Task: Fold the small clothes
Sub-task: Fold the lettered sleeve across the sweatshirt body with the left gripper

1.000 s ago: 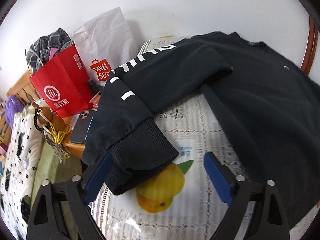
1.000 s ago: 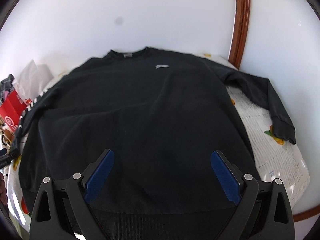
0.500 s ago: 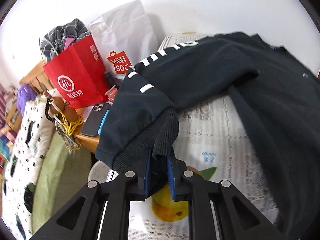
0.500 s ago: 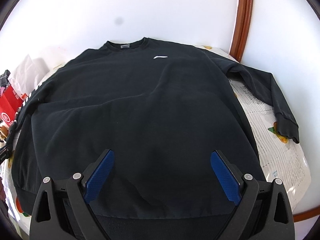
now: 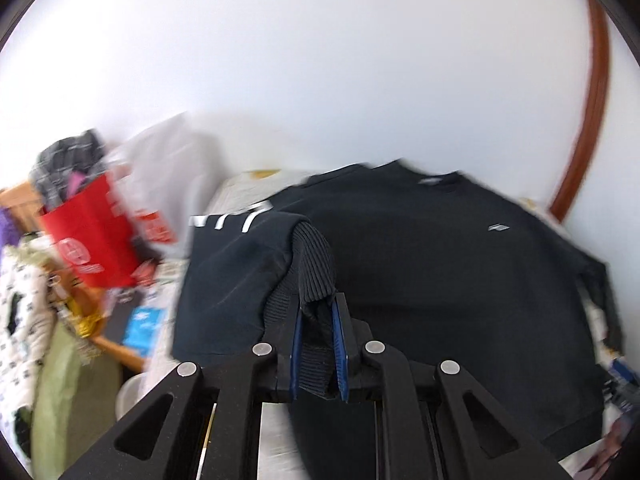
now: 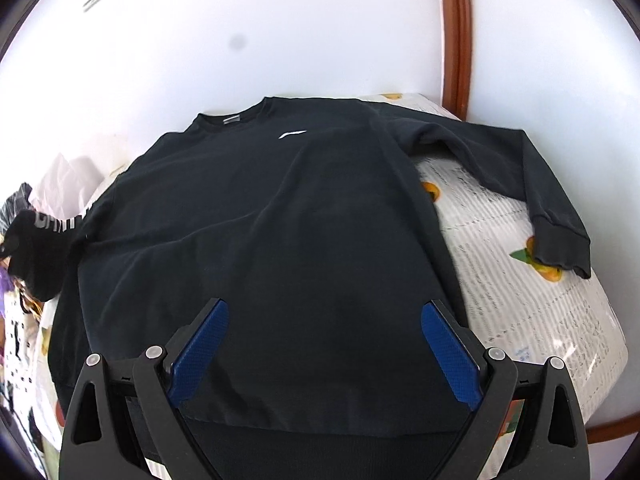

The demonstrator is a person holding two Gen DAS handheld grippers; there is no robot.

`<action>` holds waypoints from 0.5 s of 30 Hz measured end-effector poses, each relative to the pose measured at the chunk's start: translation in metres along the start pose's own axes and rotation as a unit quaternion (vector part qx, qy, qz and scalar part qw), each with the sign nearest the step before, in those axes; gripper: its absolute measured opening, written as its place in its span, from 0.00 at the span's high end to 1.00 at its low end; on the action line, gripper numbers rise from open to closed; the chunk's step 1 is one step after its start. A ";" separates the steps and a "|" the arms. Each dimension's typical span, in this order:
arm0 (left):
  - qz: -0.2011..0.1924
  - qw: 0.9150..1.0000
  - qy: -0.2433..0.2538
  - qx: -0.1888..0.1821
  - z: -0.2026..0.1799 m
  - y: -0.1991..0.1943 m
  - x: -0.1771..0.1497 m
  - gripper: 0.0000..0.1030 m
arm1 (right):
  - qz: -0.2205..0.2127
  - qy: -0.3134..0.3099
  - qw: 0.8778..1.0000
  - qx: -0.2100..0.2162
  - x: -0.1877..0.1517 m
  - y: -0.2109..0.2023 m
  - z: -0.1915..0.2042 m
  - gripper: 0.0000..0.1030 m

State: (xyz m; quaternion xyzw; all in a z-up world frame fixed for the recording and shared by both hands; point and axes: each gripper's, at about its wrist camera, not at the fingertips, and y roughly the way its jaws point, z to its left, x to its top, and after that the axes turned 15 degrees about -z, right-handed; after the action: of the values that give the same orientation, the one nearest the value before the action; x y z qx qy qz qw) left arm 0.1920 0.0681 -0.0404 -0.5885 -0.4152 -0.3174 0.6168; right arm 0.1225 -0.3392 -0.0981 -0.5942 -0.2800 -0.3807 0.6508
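Flat on the desk, black sweatshirt (image 6: 280,248), white chest logo, ribbed cuff (image 5: 314,256) pinched in left hand-held gripper (image 5: 318,344), right hand-held gripper (image 6: 324,348) wide open, empty.

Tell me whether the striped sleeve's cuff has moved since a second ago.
Yes. The cuff, clamped in the left gripper, has been lifted off the orange-print tablecloth and carried rightward over the sweatshirt body.

Matt black cotton-like sweatshirt (image 6: 280,240) with a ribbed knit cuff (image 5: 314,256) (clamped between textured blue pads (image 5: 298,340)); glossy red paper bag (image 5: 92,240).
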 end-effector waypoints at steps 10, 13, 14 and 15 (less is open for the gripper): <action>0.000 0.995 0.030 -0.096 -0.119 0.047 0.013 0.87 | -0.006 0.031 0.999 -0.004 0.000 -0.002 -0.049 0.07; 0.011 0.992 0.040 -0.122 -0.153 0.062 0.010 0.87 | 0.003 0.036 0.999 -0.008 -0.006 0.003 -0.058 0.07; 0.012 0.990 0.044 -0.132 -0.163 0.065 0.009 0.87 | 0.007 0.036 0.999 -0.012 -0.009 0.004 -0.061 0.07; 0.011 0.989 0.045 -0.141 -0.172 0.067 0.008 0.87 | 0.010 0.035 0.999 -0.015 -0.010 0.005 -0.063 0.07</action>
State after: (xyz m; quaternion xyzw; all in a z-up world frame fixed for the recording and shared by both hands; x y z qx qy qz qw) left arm 0.2786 -0.0941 -0.0584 -0.6592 -0.3316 -0.3918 0.5495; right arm 0.1151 -0.4001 -0.1181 -0.5931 -0.2454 -0.3987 0.6551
